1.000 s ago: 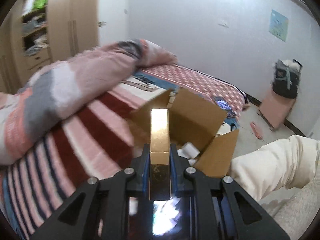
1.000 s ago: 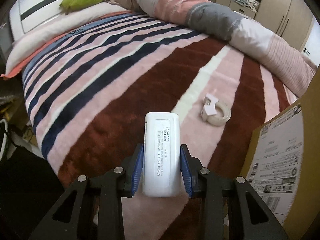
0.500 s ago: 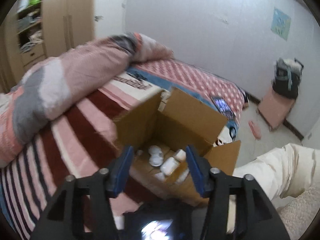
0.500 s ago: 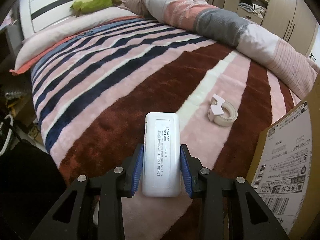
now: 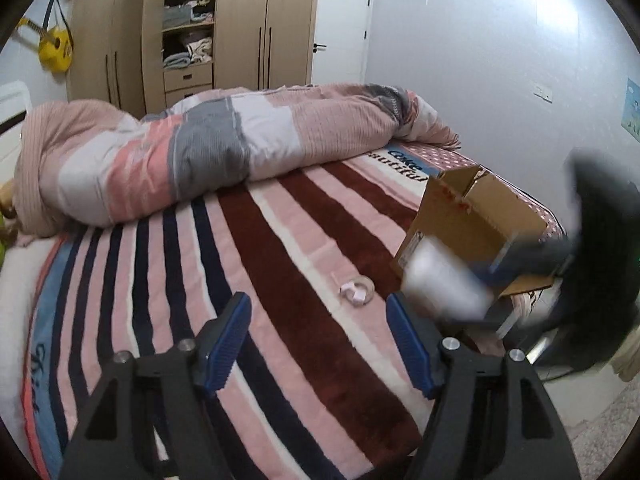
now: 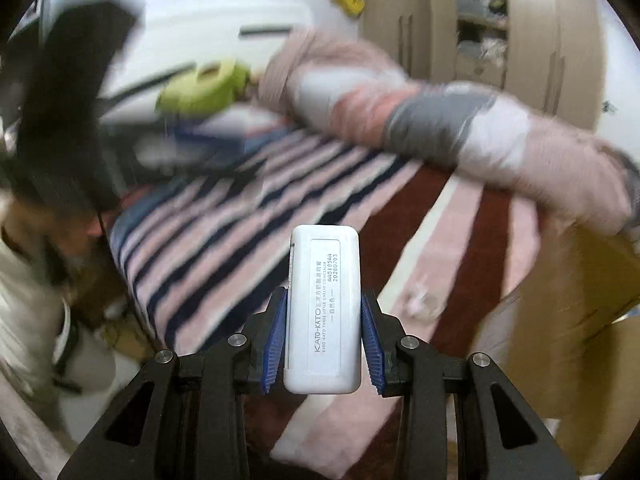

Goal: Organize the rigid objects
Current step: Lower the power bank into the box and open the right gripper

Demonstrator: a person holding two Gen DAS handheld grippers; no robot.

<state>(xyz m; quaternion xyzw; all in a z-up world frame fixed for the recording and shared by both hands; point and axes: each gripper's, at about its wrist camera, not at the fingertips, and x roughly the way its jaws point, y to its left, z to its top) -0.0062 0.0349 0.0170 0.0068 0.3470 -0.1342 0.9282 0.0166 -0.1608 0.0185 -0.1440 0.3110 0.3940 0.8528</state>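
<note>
Left gripper (image 5: pixel 318 336) is gaping wide and empty now; its gold bar is gone. Right gripper (image 6: pixel 323 322) is squeezing the white plastic case (image 6: pixel 324 316), swinging toward the brown cardboard box (image 5: pixel 476 224).

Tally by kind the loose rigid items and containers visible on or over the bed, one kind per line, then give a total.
White rectangular case, held in the right gripper: 1
Tape roll on the blanket: 1
Cardboard box: 1
Total: 3
</note>
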